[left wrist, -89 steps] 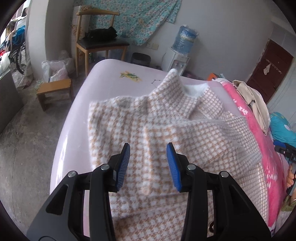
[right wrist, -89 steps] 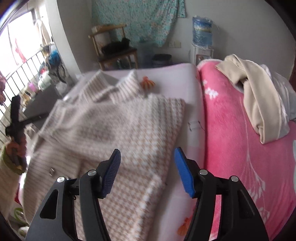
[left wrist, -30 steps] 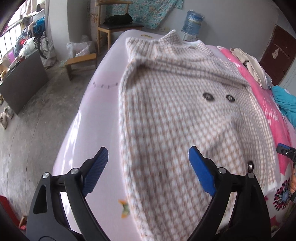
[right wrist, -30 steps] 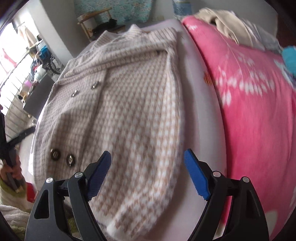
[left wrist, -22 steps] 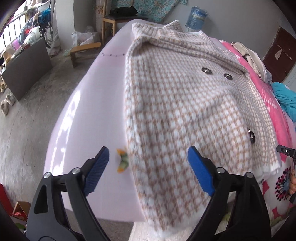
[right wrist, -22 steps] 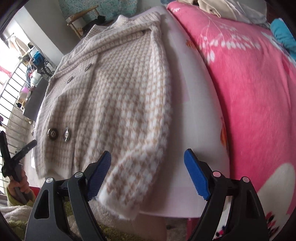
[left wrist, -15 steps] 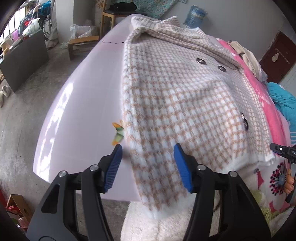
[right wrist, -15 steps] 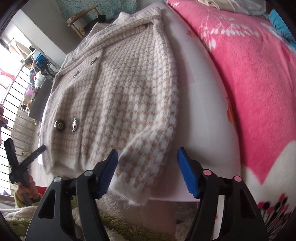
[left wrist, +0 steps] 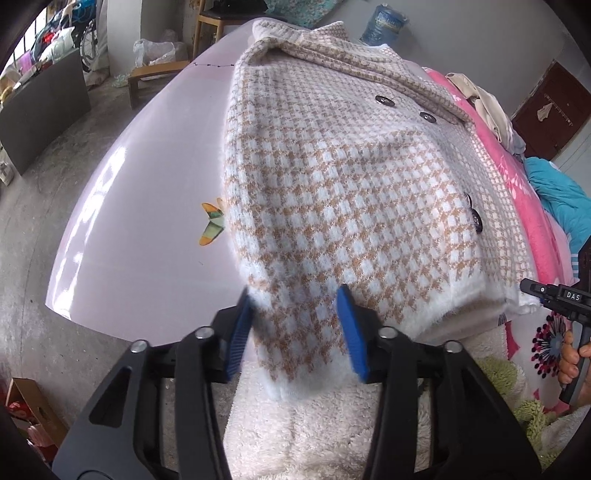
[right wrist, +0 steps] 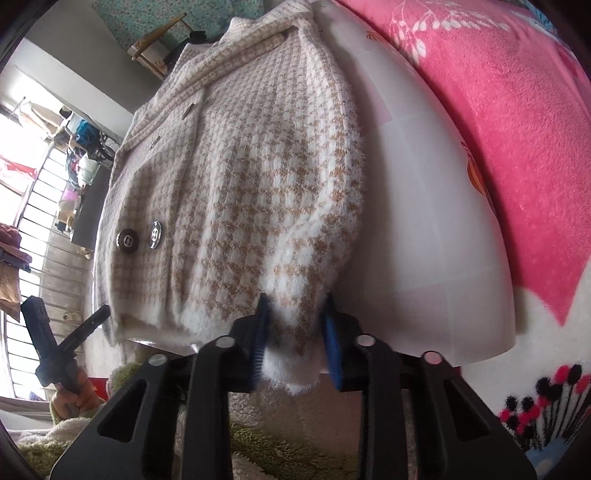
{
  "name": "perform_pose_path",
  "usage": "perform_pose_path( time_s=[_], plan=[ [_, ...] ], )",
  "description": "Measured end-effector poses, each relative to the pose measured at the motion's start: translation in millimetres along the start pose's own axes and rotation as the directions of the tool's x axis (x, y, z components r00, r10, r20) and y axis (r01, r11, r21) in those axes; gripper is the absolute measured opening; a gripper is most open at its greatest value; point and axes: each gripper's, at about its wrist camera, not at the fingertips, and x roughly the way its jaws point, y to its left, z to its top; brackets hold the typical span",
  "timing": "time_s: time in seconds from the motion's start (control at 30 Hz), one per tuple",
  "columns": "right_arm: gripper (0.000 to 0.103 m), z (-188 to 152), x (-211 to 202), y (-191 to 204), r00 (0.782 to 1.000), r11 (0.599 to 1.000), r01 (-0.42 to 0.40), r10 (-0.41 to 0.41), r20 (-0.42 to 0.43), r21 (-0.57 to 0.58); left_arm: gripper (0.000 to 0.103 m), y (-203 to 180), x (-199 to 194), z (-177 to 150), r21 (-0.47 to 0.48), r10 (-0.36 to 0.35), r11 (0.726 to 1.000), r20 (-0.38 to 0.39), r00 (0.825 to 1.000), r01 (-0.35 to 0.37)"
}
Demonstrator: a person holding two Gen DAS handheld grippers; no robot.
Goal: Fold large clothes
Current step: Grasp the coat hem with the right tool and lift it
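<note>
Bed: we see a pale lilac sheet over the near part of the bed, with a small butterfly print close to the coat's left edge; its near edge drops off just in front of our claws.
Pink blanket: a bright pink blanket with white leaf prints covers the bed's right side, beside the pale sheet.
Coat: the houndstooth coat, tan and white and fuzzy, lies flat along the bed with its collar toward the far edge and its white hem at the near edge. Both sleeves are laid down its sides, and their cuffs hang over the near edge.
Buttons: we count two dark buttons near the collar and two more lower down the front.
Left claw: our left claw has just been closing, and its blue pads now sit against both sides of the left sleeve cuff at the near edge, gripping it.
Right claw: our right claw has just been closing too; it stands narrow, pinched on the right sleeve cuff, whose white trim sticks out below the pads.
Floor: bare grey concrete lies left of the bed, with a low wooden stool farther off.
Water bottle: a blue water bottle stands beyond the bed's far edge.
</note>
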Motion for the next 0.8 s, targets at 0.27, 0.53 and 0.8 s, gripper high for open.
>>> perform_pose_path(
  time_s=[0.27,0.53,0.8],
  plan=[
    [0.017,-6.5,0.3,-5.1,0.999,0.999,-0.032,0.032,0.004,0.004,0.031,-5.0,-2.9,-5.4,0.018,0.037,0.999,-0.014,0.999,-0.037],
    [0.008,-4.9,-15.5,12.9,0.997,0.994,-0.012,0.021,0.079,-0.112,0.008,-14.0,-18.8,-2.0,0.061,0.042,0.997,0.055,0.998,-0.045],
    [0.007,3.8,-104.2,41.8,0.953,0.97,-0.055,0.122,0.278,-0.237,0.006,-32.7,-106.2,13.6,0.163,-0.011,0.986,0.237,0.971,-0.028]
  ],
)
